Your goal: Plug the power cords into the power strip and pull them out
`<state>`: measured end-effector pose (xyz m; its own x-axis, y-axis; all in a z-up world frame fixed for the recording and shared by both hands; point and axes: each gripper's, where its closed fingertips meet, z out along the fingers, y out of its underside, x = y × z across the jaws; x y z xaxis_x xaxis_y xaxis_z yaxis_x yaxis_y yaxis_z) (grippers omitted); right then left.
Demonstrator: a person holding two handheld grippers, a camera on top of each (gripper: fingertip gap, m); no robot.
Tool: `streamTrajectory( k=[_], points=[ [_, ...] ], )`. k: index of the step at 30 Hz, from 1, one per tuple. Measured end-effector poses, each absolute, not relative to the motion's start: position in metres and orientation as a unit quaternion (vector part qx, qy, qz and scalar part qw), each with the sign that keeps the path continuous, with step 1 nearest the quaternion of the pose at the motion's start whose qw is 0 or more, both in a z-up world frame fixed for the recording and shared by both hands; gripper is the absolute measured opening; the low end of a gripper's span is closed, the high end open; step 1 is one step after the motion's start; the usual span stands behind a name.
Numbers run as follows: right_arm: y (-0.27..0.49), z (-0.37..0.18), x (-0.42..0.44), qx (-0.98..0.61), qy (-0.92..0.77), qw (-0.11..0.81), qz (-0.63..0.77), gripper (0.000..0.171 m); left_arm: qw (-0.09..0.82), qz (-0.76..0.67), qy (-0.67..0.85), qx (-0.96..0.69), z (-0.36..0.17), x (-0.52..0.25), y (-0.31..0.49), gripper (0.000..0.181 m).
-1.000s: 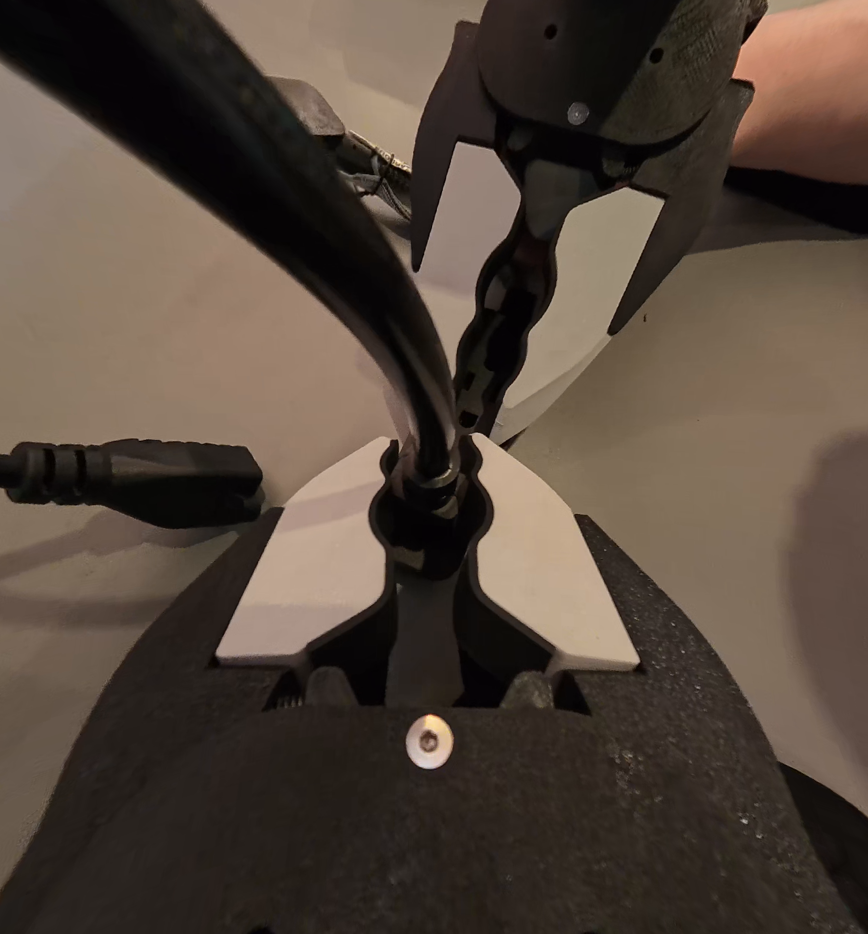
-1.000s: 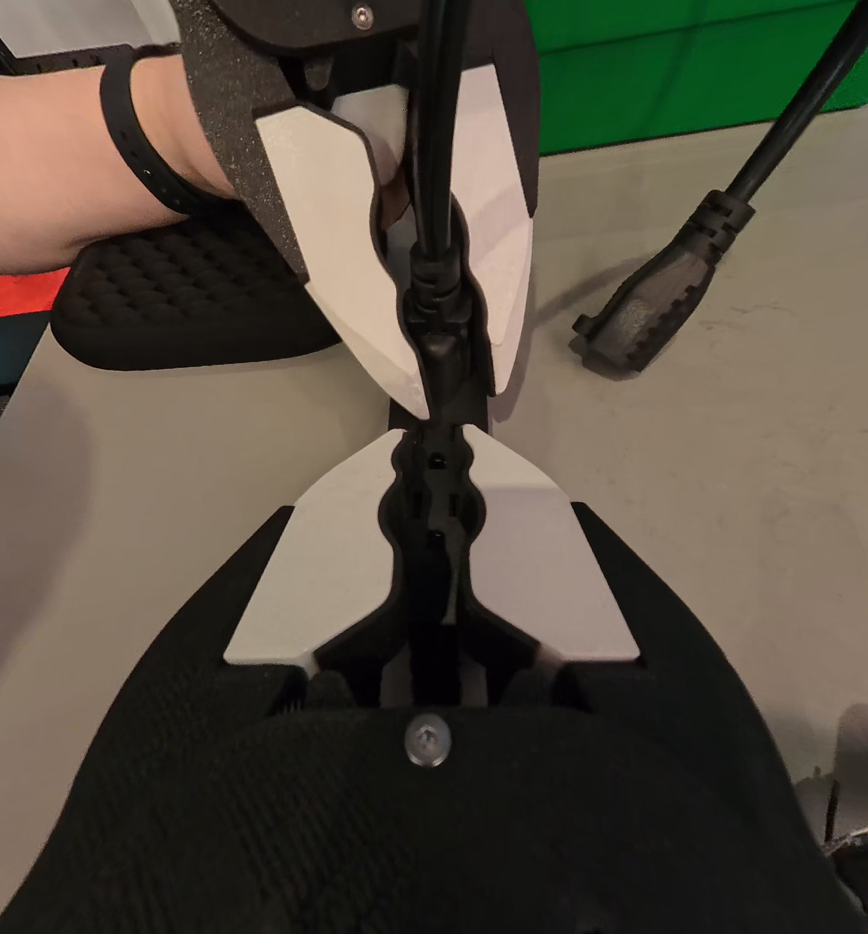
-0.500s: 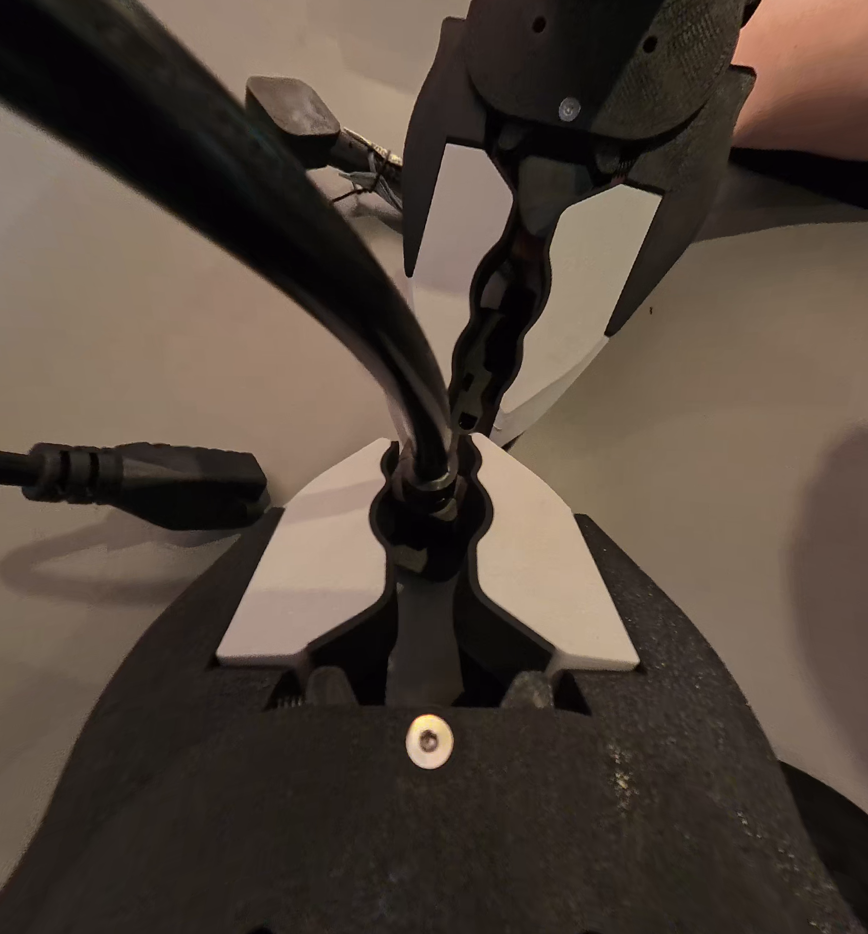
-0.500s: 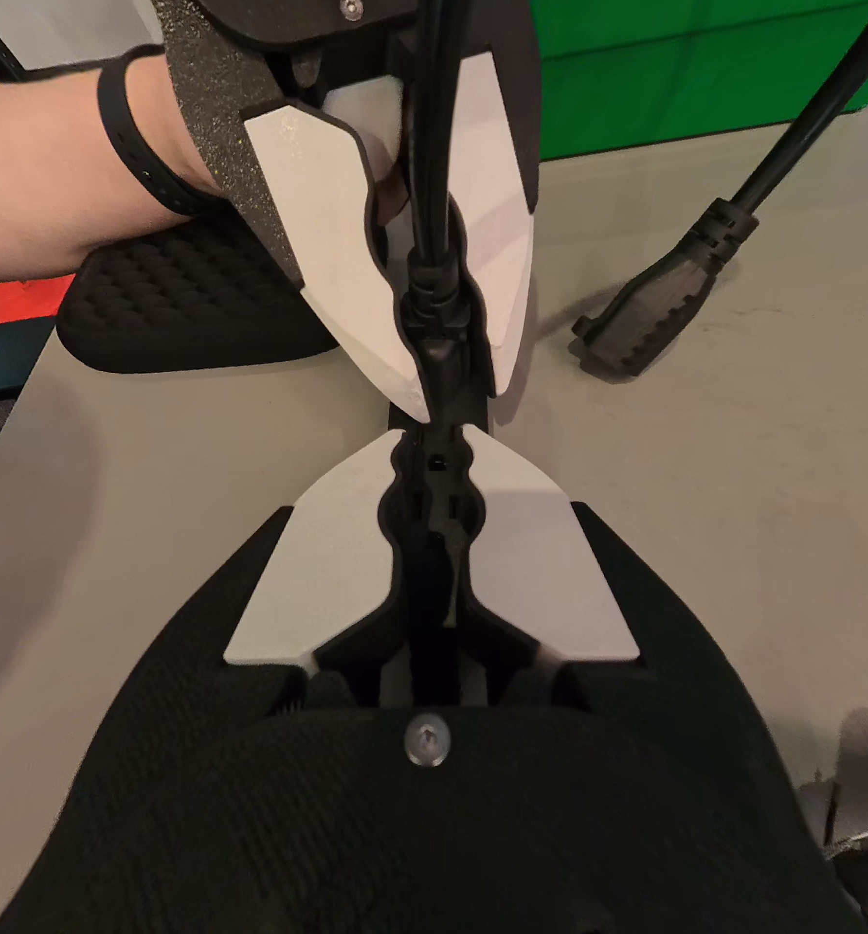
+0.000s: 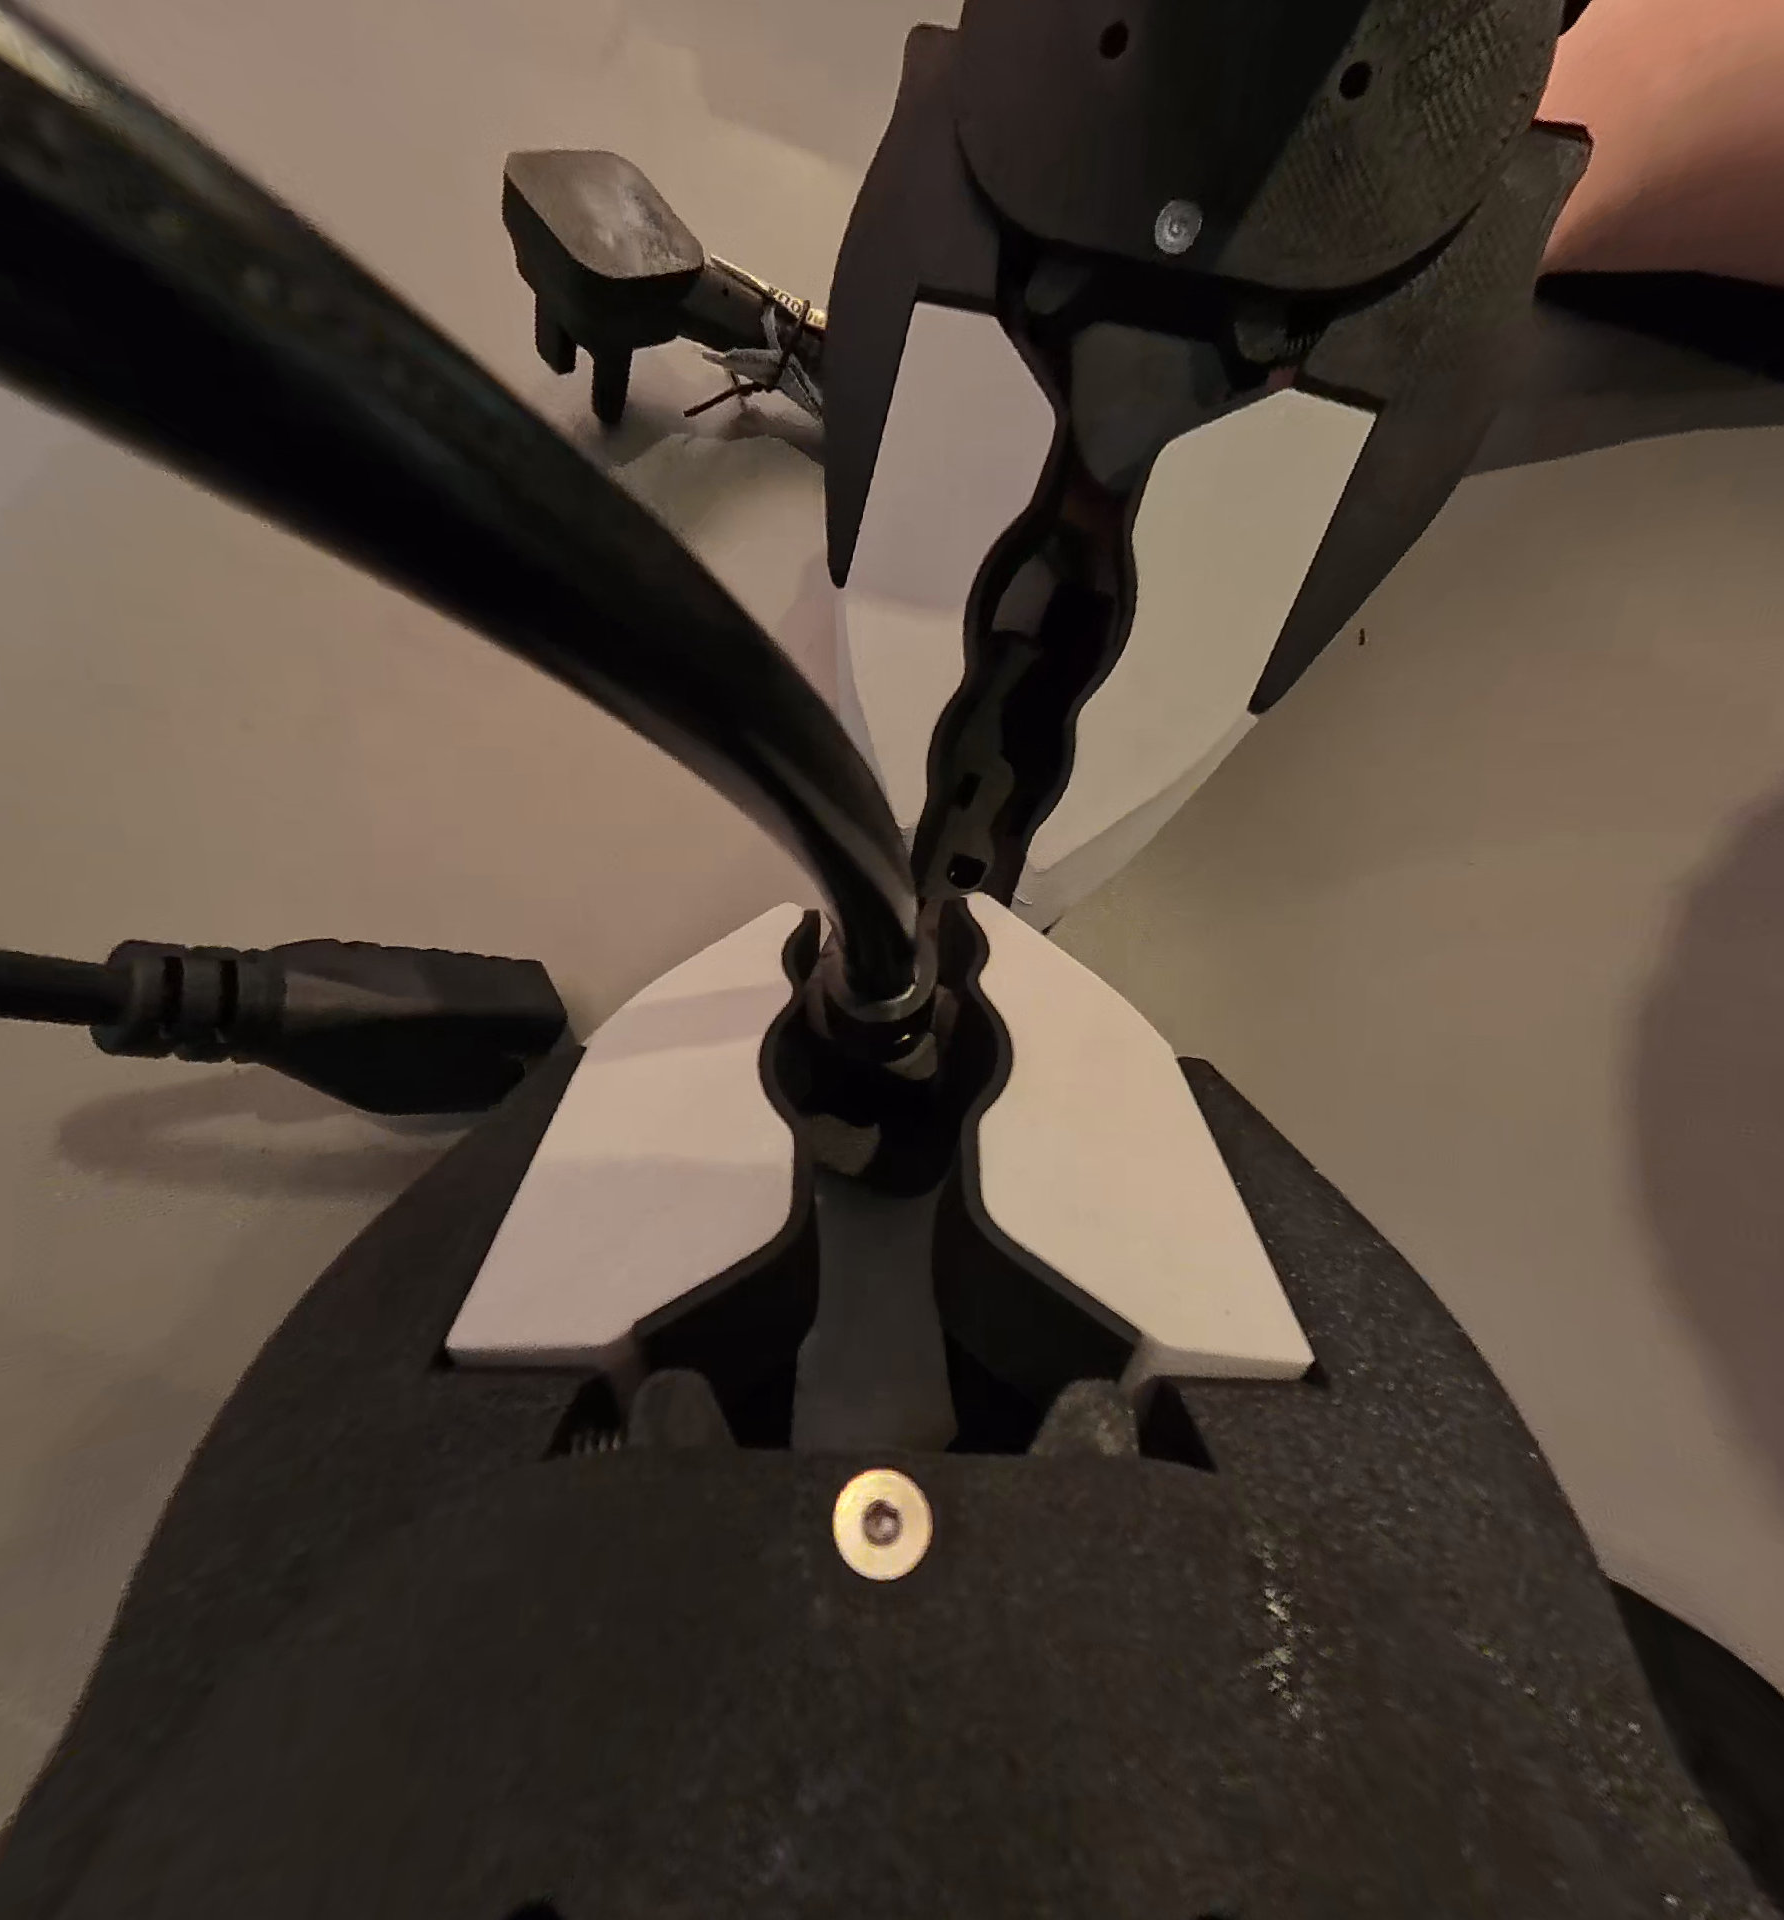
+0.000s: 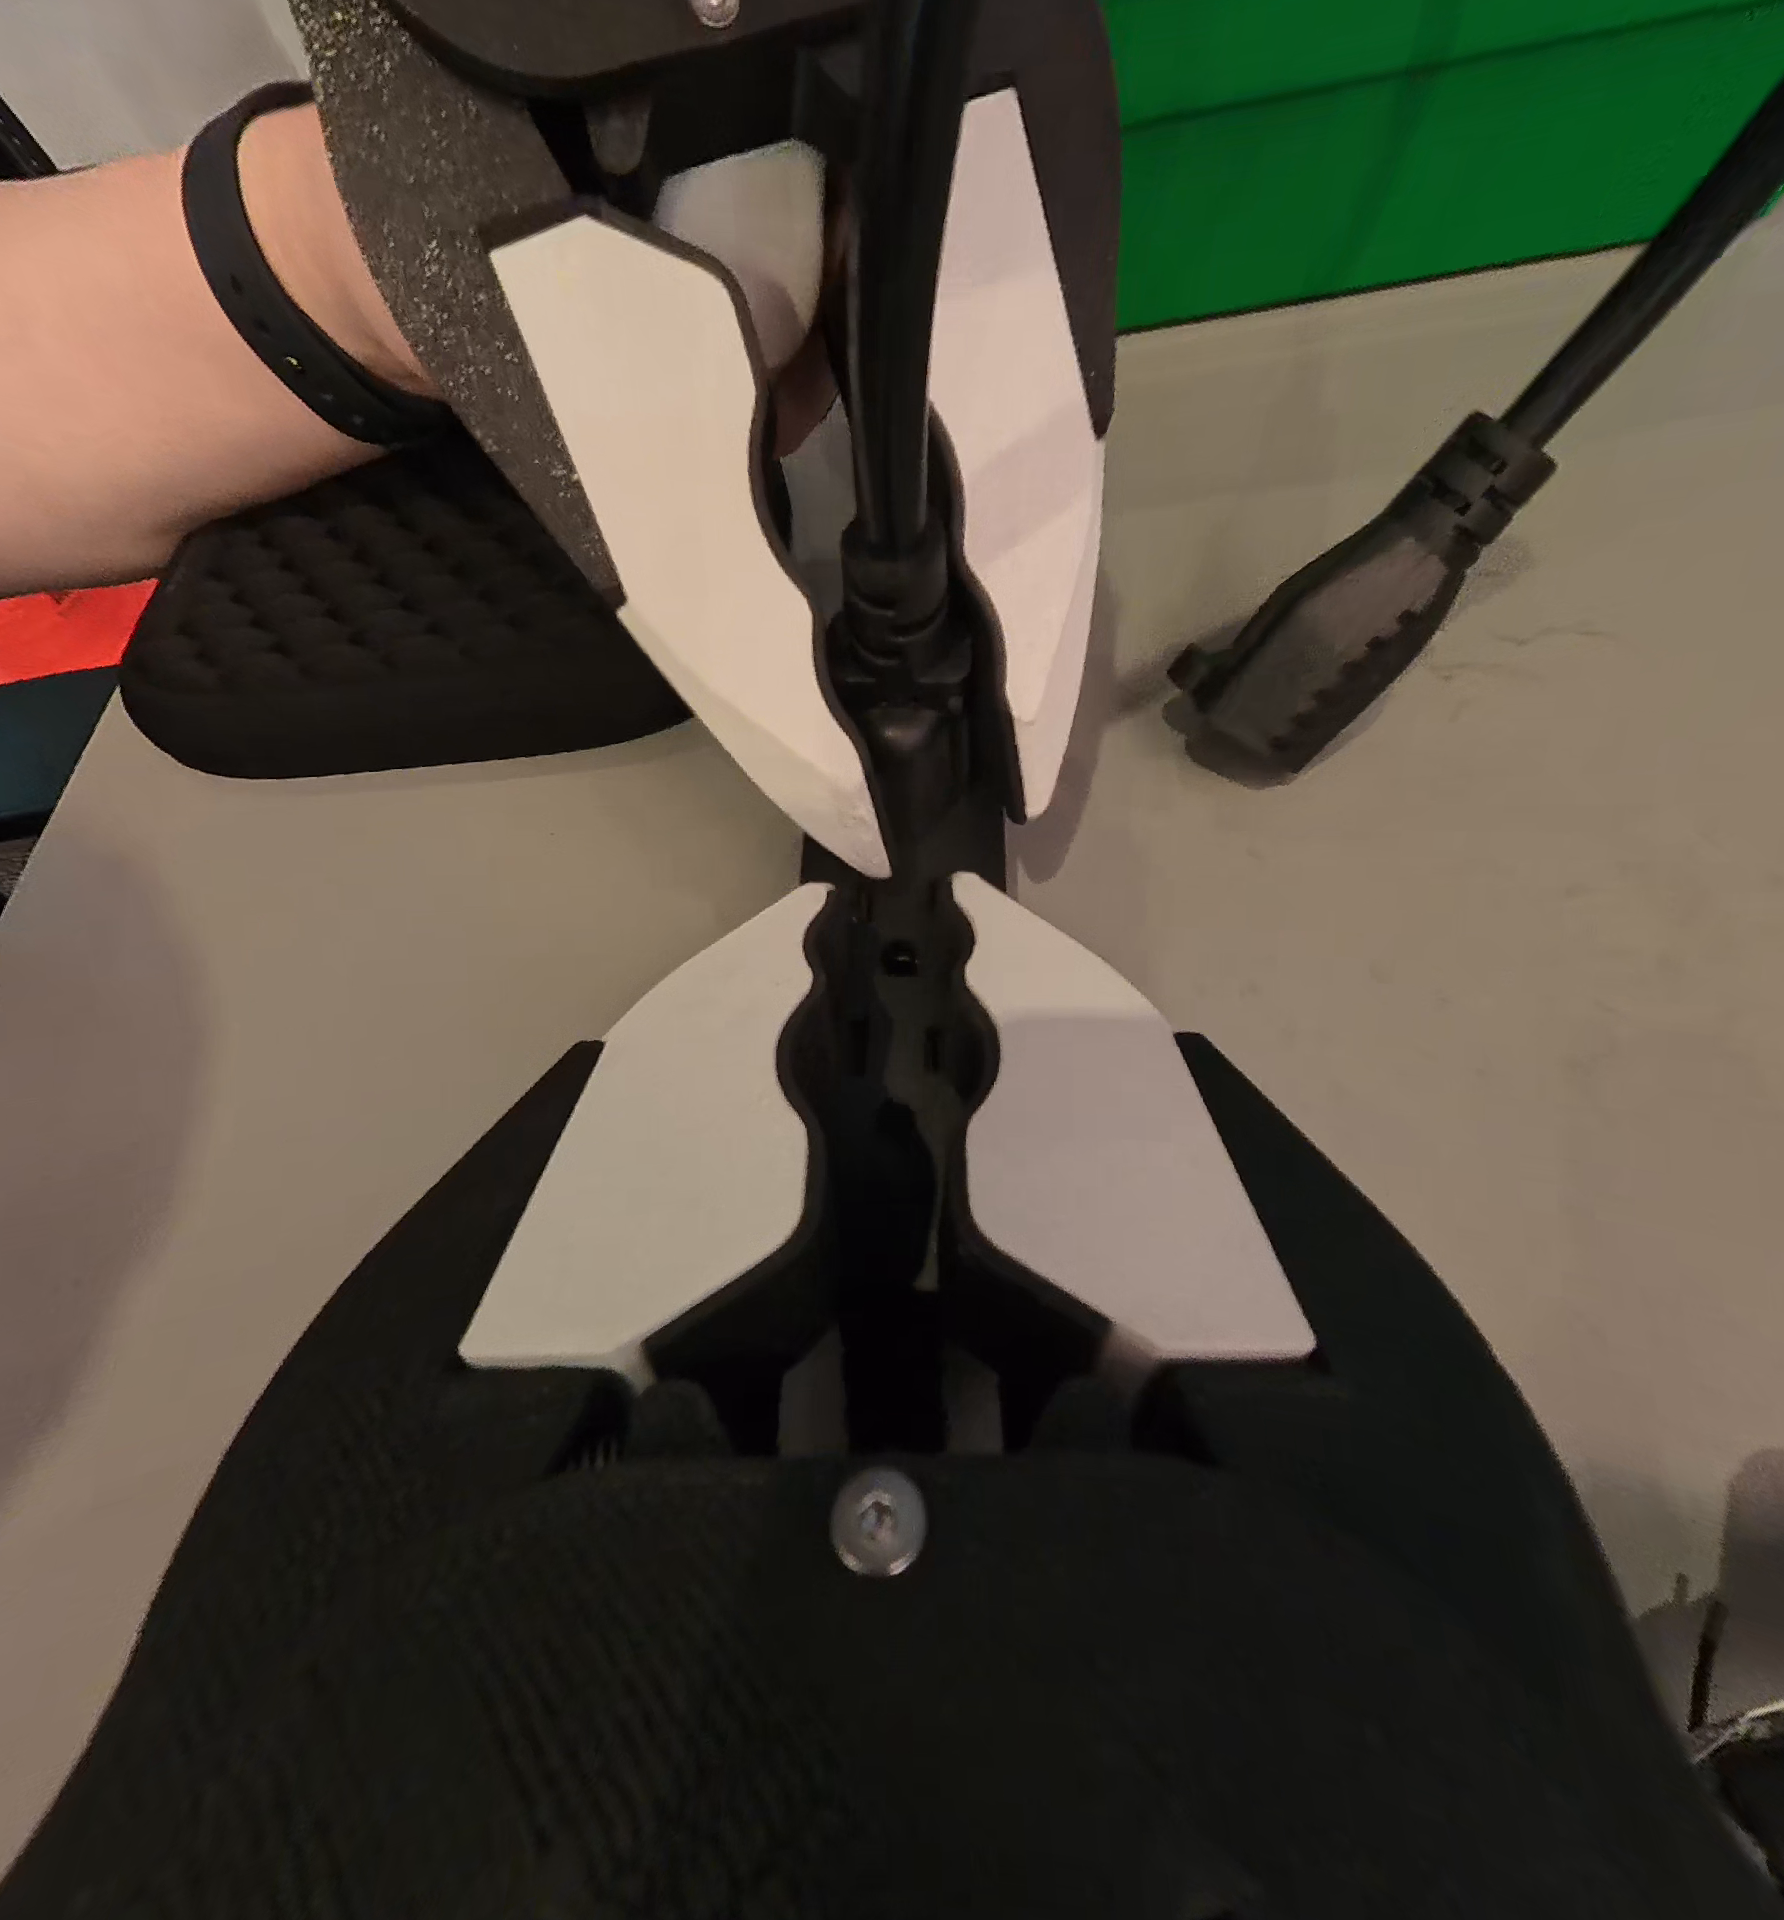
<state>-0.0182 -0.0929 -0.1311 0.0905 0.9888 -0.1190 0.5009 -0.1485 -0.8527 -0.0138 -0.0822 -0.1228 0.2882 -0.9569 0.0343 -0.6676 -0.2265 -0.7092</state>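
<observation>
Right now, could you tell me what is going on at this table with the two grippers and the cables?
A person holds a gripper in each hand. The left tongs are closed on the plug end of a thick black cord. The right tongs grip the black power strip, nose to nose with the left. Whether the plug is seated cannot be told. A second cord's connector lies loose on the grey table, untouched.
</observation>
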Motion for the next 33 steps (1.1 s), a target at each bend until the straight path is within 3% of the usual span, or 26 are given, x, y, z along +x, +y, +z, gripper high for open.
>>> streamTrajectory(
  k=[11, 23, 27, 33],
  points=[
    [-0.096, -0.134, -0.020, -0.659, -0.571, 0.321, 0.369, 0.024, 0.308, -0.326, 0.502, -0.740, -0.121, -0.021, -0.086, 0.022],
    [-0.094, -0.135, -0.016, -0.662, -0.570, 0.329, 0.359, 0.024, 0.279, -0.167, 0.576, -0.750, -0.125, -0.017, -0.081, 0.018],
    [-0.093, -0.135, -0.016, -0.664, -0.568, 0.326, 0.361, 0.024, 0.292, -0.313, 0.524, -0.736, -0.112, -0.007, -0.086, 0.015],
    [-0.093, -0.134, -0.017, -0.661, -0.571, 0.328, 0.358, 0.023, 0.330, -0.292, 0.539, -0.718, -0.111, -0.009, -0.085, 0.015]
  ],
)
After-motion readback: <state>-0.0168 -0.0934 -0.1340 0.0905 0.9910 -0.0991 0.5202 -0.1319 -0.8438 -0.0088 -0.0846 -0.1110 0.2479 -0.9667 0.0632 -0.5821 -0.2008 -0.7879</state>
